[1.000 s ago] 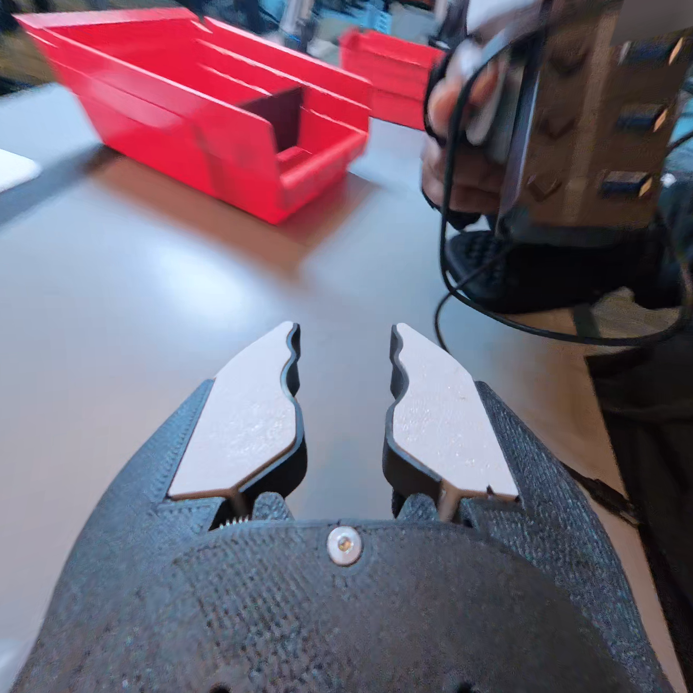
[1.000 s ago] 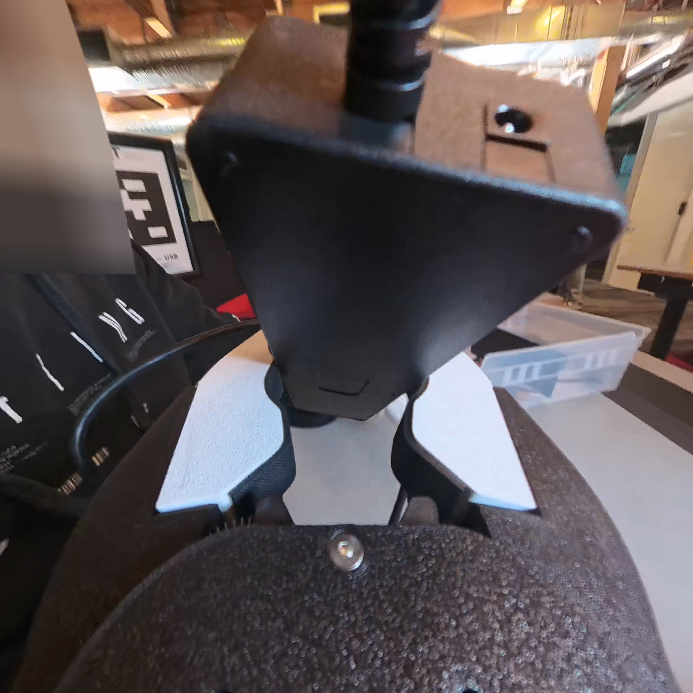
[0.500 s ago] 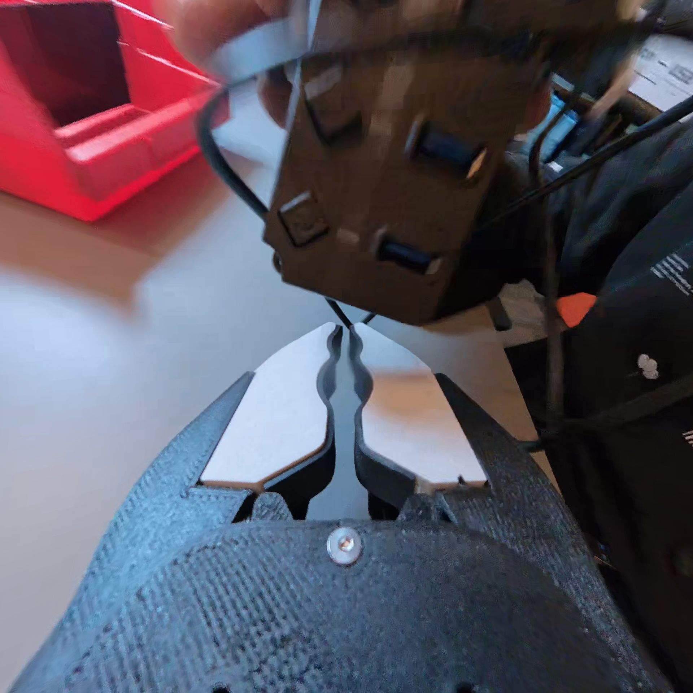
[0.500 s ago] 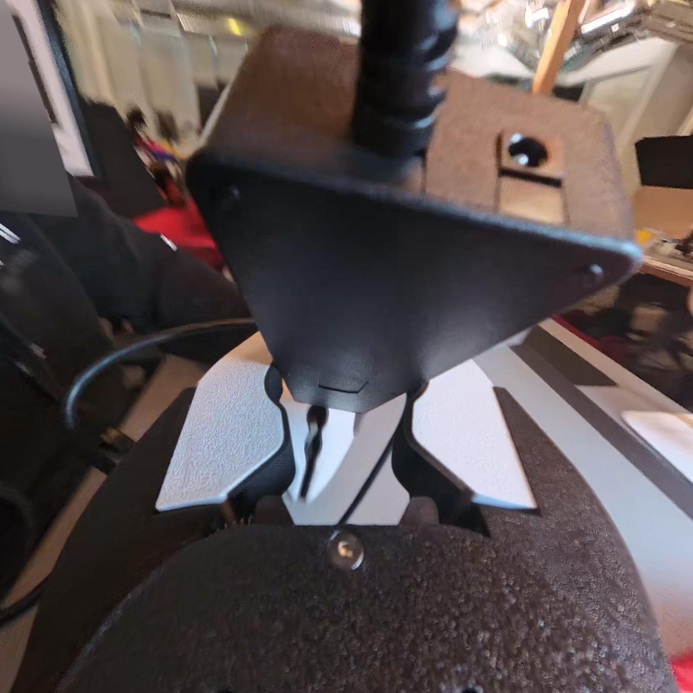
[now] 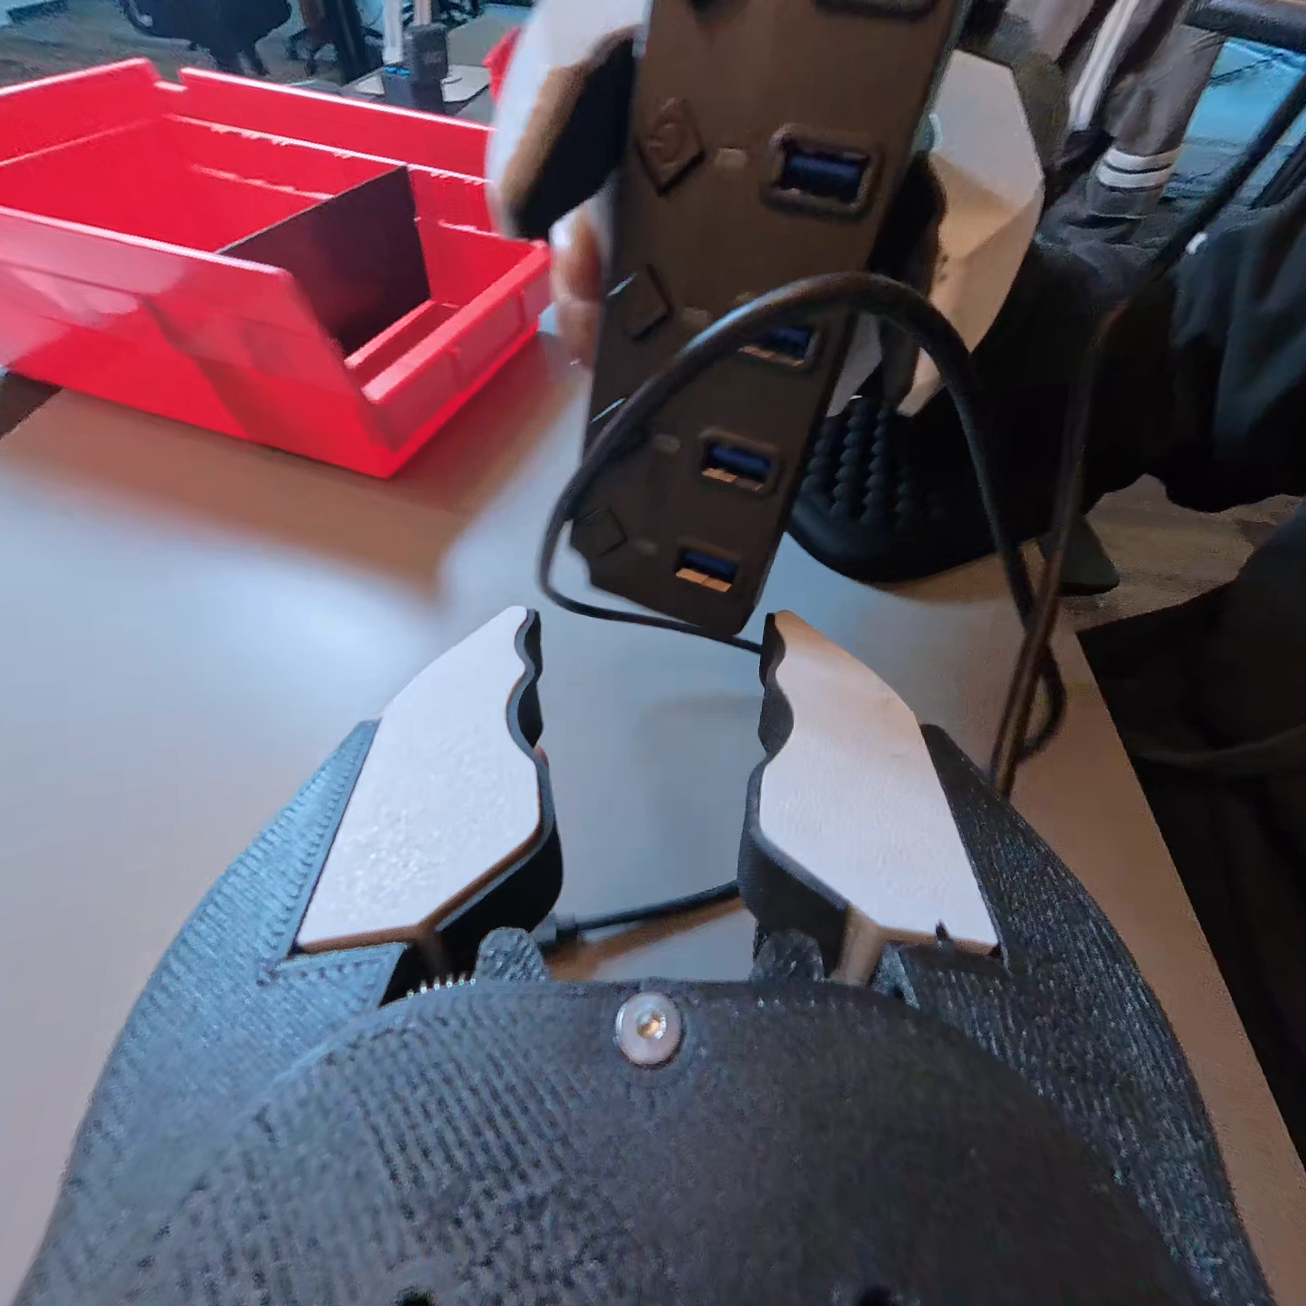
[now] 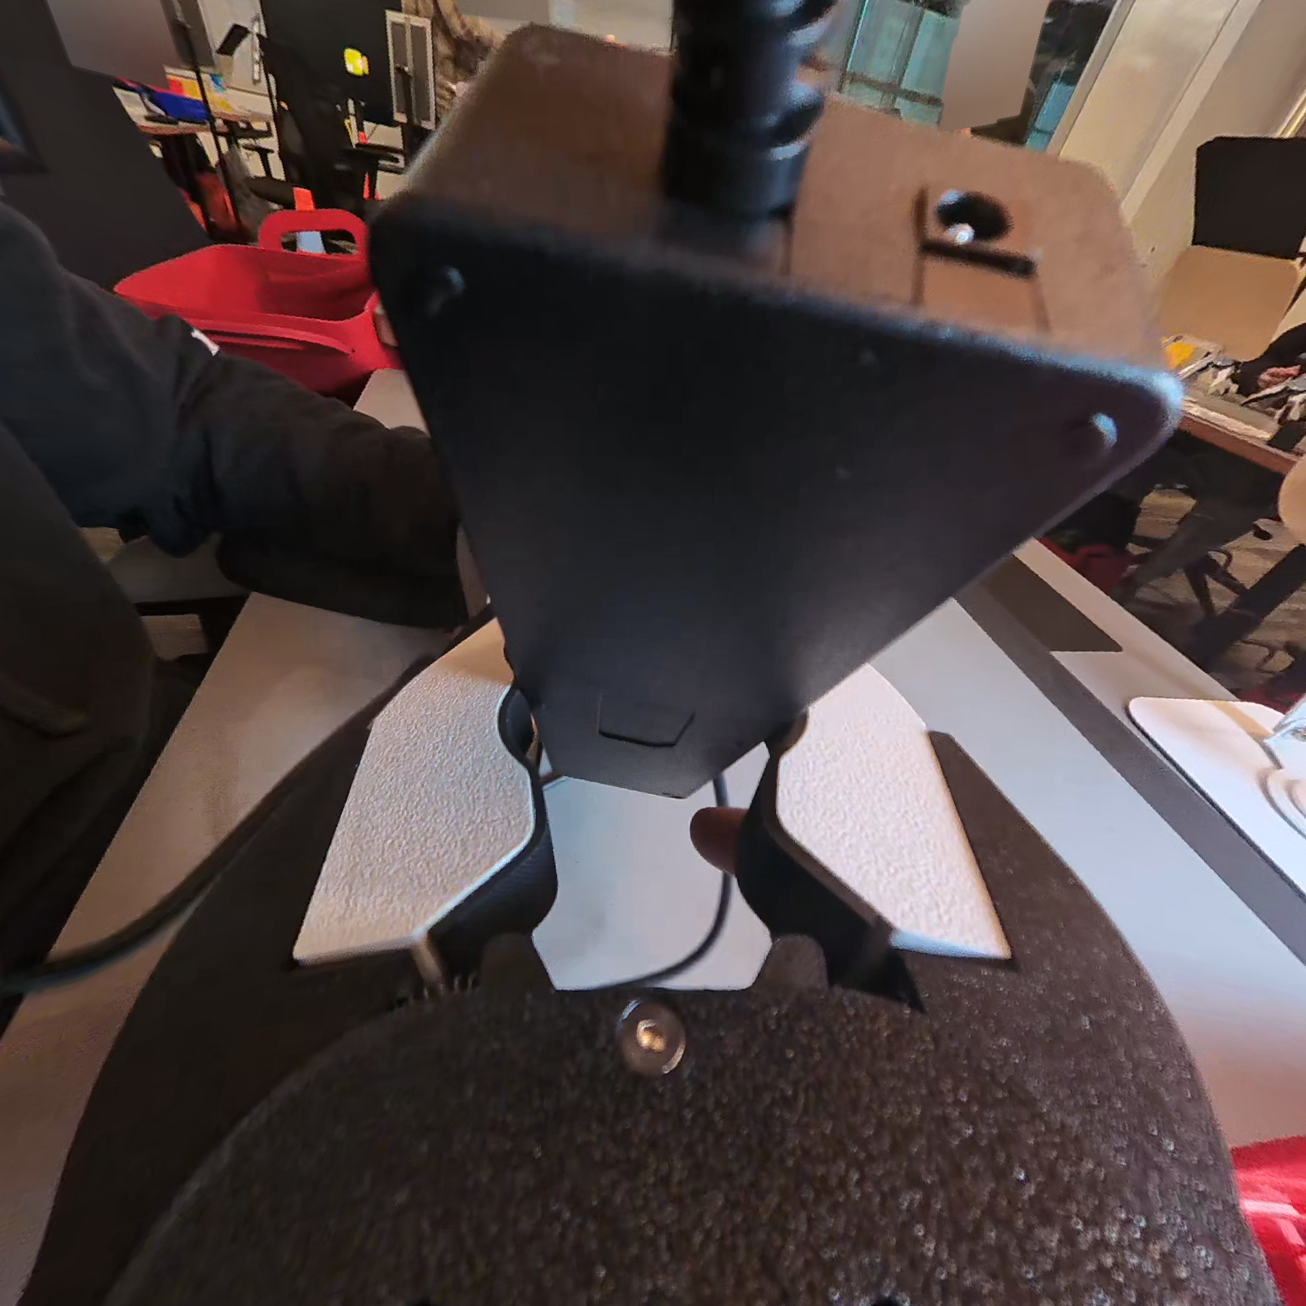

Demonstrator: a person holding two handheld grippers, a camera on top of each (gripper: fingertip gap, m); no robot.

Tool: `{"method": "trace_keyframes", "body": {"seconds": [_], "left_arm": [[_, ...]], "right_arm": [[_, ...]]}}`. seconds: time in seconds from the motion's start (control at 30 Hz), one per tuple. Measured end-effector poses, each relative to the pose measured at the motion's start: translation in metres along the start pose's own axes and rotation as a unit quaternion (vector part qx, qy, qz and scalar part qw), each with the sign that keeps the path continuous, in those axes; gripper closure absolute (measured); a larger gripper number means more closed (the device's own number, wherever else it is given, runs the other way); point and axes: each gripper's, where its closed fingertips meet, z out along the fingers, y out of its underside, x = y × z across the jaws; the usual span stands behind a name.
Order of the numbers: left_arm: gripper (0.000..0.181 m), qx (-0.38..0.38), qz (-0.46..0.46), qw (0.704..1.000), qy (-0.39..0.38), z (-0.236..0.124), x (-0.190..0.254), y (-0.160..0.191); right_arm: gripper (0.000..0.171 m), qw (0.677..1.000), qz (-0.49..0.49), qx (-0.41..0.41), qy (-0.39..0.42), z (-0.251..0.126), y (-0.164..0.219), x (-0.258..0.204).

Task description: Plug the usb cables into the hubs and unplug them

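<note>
A black USB hub (image 5: 728, 318) with several blue ports hangs upright above the table in the left wrist view. My right gripper (image 6: 654, 728) is shut on the hub's narrow end (image 6: 707, 459); the hub fills the right wrist view. A thin black cable (image 5: 940, 339) loops in front of the hub and down to the table, and it also shows between the right fingers (image 6: 721, 883). My left gripper (image 5: 650, 625) is open and empty, its tips just below the hub's lower end. No plug is visible in any port.
A red bin (image 5: 247, 283) with a dark divider stands at the back left of the table (image 5: 212, 636). The table edge runs down the right, with a person in black clothing (image 5: 1237, 424) beyond it. A red basket (image 6: 268, 304) and a white pad (image 6: 1215, 763) show in the right wrist view. There is about 7 cm between the tips of the two grippers.
My left gripper closed to nearly shut near the thin cable half a second ago and has opened again. The hub now hangs upright with its ports facing the left camera.
</note>
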Motion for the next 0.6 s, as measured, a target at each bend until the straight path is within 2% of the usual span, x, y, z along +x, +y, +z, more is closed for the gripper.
{"method": "trace_keyframes", "body": {"seconds": [0.13,0.27,0.37,0.47,0.53,0.6], "left_arm": [[0.127,0.035,-0.016,0.995,-0.094,-0.055,-0.046,-0.014],[0.133,0.072,-0.020,0.967,-0.243,-0.135,-0.096,-0.019],[0.133,0.024,-0.032,0.926,-0.376,-0.192,-0.132,0.008],[0.135,-0.056,-0.062,0.865,-0.496,-0.247,-0.164,0.047],[0.135,-0.103,-0.096,0.843,-0.520,-0.264,-0.175,0.071],[0.136,-0.144,-0.121,0.837,-0.514,-0.268,-0.183,0.087]], "right_arm": [[0.108,1.000,0.009,0.029,0.003,-0.009,-0.011,0.005],[0.108,0.998,0.021,0.051,-0.002,-0.017,-0.018,0.008],[0.108,0.997,0.031,0.064,-0.002,-0.021,-0.022,0.011],[0.108,0.997,0.030,0.066,0.007,-0.023,-0.022,0.015],[0.108,0.997,0.033,0.066,0.006,-0.022,-0.021,0.016],[0.107,0.997,0.035,0.062,0.005,-0.021,-0.019,0.016]]}}
